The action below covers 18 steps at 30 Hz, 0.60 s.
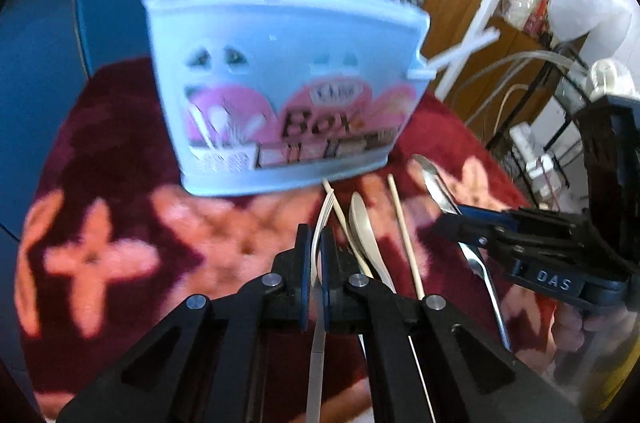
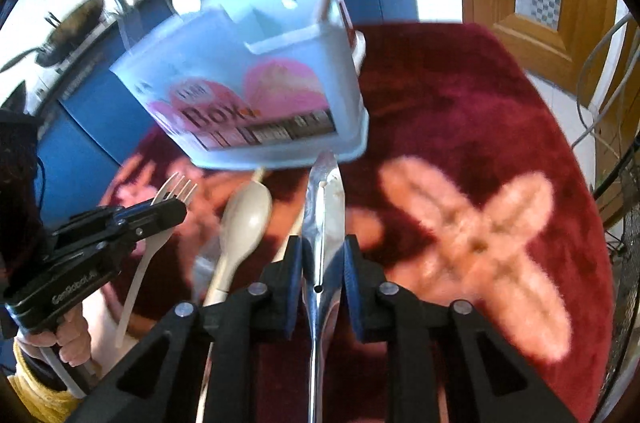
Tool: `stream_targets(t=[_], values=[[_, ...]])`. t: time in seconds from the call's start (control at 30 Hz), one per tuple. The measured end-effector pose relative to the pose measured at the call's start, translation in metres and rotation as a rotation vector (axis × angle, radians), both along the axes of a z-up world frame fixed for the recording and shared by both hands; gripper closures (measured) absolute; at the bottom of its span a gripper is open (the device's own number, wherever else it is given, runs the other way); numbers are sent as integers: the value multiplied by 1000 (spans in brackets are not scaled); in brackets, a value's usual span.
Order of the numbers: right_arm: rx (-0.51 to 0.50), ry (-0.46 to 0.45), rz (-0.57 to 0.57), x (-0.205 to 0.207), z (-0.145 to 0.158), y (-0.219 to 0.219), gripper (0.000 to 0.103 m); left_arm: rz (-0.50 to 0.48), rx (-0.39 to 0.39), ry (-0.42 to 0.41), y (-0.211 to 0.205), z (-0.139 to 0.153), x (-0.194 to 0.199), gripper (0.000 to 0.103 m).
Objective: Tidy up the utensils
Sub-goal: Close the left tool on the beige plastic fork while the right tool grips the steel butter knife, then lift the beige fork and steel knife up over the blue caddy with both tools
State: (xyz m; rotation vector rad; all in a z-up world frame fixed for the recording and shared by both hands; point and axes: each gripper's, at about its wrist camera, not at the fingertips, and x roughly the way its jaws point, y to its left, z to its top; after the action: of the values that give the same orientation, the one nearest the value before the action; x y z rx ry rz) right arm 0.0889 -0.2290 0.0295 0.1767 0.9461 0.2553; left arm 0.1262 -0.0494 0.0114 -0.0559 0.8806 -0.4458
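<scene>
I hold the left gripper (image 1: 316, 255) closed on a pale plastic fork (image 1: 319, 263), and the right gripper (image 2: 323, 263) closed on a metal spoon (image 2: 322, 207). Both utensils are near the blue utensil box (image 1: 280, 95), not yet inside. Some utensils already stand in the box. On the red cloth (image 2: 460, 111) a beige spoon (image 1: 364, 227) and two chopsticks (image 1: 404, 231) remain, so I judge the task is about half done.

The left gripper (image 1: 316, 255) is clamped on the fork (image 1: 320, 243), in front of the box (image 1: 280, 63); the right gripper (image 2: 323, 263) clamps the spoon (image 2: 322, 215).
</scene>
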Motion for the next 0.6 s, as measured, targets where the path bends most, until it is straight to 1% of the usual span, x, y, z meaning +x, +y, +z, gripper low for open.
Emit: stream_targets(t=[0.07, 0.17, 0.23, 0.37, 0.5, 0.6], values=[[19, -59, 1, -9, 12, 1, 81, 16, -16, -37, 6, 12, -4, 101], [46, -153, 3, -22, 31, 2, 81, 37, -61, -85, 13, 30, -9, 101], [43, -210, -2, -28, 42, 6, 81, 52, -89, -119, 16, 41, -11, 101], [41, -308, -18, -27, 65, 9, 81, 68, -108, -182, 14, 61, -8, 101], [57, -359, -32, -22, 83, 9, 81, 75, -123, -227, 11, 81, 0, 101], [64, -385, -46, -11, 95, 7, 81, 83, -132, -269, 9, 97, 8, 101]])
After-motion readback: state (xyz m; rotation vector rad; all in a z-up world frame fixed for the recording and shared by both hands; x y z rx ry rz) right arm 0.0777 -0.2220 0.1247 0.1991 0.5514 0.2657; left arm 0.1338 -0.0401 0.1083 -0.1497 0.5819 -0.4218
